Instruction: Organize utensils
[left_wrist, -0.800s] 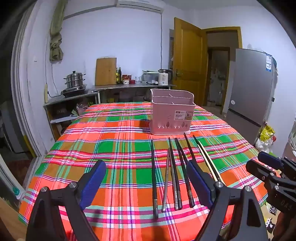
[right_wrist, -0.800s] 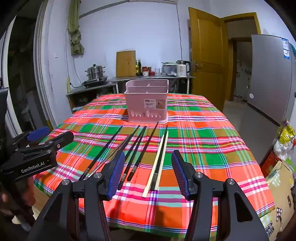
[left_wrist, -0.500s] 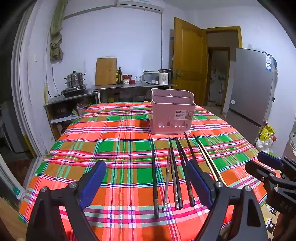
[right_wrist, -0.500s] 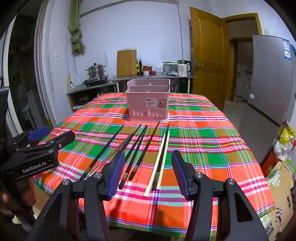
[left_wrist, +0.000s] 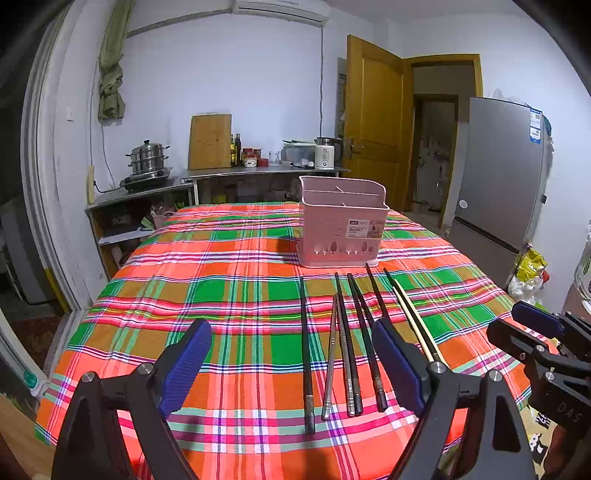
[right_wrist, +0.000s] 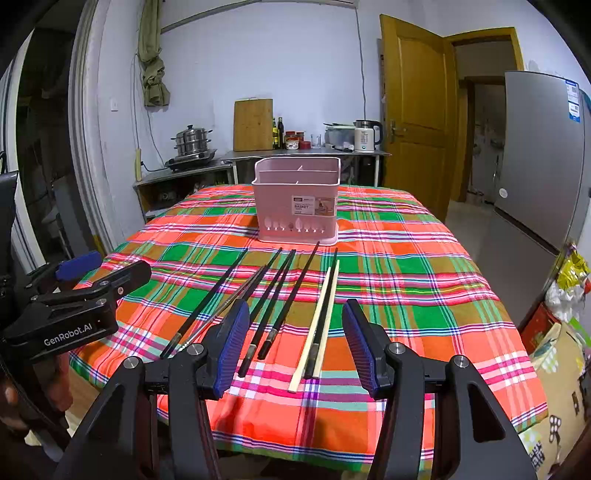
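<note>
On the table's bright plaid cloth (left_wrist: 229, 266) lie slim sticks in a row — a dark chopstick (left_wrist: 305, 343), a thin metal one (left_wrist: 330, 354), more black ones (left_wrist: 356, 332) and a pale wooden pair (right_wrist: 317, 317). Behind them stands a pink slotted plastic utensil basket (right_wrist: 297, 201). The left tool (left_wrist: 295, 363) and right tool (right_wrist: 293, 341) tilt downward over the near edge, blue ribbed pads apart, holding nothing.

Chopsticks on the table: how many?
7 chopsticks side by side on the tablecloth before the pink basket: one black far left, one silver, three black mid-row, then a pale wooden one beside a black one at right. Overlaps may hide more.
</note>
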